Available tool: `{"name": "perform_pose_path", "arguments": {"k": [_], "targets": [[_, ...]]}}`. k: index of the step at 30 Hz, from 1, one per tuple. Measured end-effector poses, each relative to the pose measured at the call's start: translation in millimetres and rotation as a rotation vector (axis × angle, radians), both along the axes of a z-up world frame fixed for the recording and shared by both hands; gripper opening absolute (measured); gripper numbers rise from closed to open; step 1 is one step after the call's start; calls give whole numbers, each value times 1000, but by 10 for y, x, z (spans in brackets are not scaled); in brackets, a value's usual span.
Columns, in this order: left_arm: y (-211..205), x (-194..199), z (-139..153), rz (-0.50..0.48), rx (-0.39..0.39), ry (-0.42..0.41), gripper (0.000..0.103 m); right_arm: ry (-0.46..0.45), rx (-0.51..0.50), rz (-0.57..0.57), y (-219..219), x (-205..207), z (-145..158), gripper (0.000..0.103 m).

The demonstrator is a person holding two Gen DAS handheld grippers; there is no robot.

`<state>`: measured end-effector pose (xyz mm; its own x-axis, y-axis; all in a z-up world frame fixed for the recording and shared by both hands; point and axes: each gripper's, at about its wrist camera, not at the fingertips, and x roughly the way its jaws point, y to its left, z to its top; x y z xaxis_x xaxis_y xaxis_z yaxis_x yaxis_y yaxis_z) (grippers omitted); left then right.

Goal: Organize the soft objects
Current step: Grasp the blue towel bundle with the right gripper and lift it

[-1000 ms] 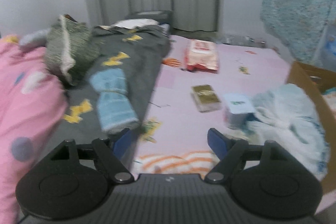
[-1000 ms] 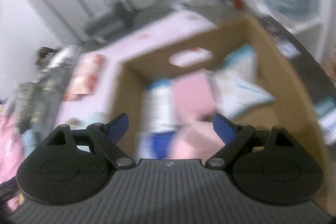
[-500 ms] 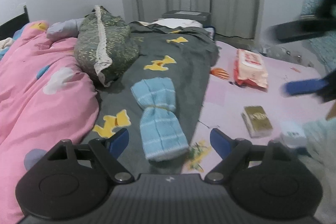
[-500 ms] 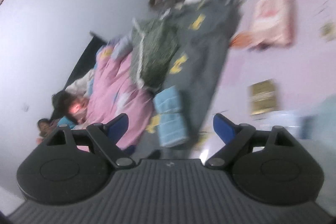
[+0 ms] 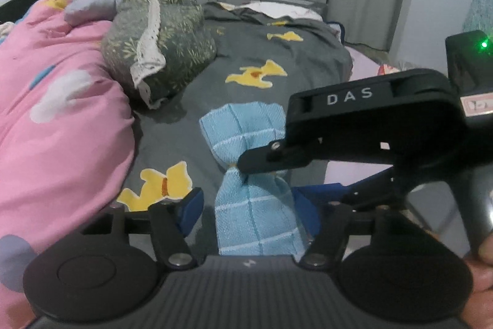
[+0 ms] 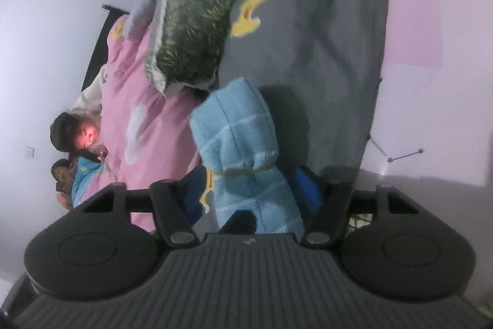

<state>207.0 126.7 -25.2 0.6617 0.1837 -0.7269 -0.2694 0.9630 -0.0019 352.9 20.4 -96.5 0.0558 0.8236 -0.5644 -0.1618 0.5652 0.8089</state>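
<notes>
Left wrist view: both grippers are closing on the tied blue towel roll (image 5: 252, 171), which lies on the grey duck-print blanket (image 5: 277, 57); left gripper (image 5: 248, 205) straddles its near end, right gripper (image 6: 249, 193) its waist. Pad contact is unclear; the lift remains, and the green pillow (image 5: 160, 36) lies unsorted

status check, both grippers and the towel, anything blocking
Left gripper and right gripper closing around blue towel roll, pads not clearly pressing. Towel on grey blanket. Nothing blocking.
</notes>
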Motion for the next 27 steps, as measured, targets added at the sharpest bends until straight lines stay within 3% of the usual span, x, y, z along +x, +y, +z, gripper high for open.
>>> {"name": "perform_pose_path", "arguments": {"k": [5, 12, 27], "targets": [[101, 80, -77, 3, -63, 26, 48, 15, 10, 24, 101, -2, -85, 50], [-37, 41, 64, -30, -52, 7, 46, 10, 25, 16, 5, -54, 38, 42], [-670, -539, 655, -166, -38, -128, 46, -75, 117, -45, -789, -571, 677, 42]]}}
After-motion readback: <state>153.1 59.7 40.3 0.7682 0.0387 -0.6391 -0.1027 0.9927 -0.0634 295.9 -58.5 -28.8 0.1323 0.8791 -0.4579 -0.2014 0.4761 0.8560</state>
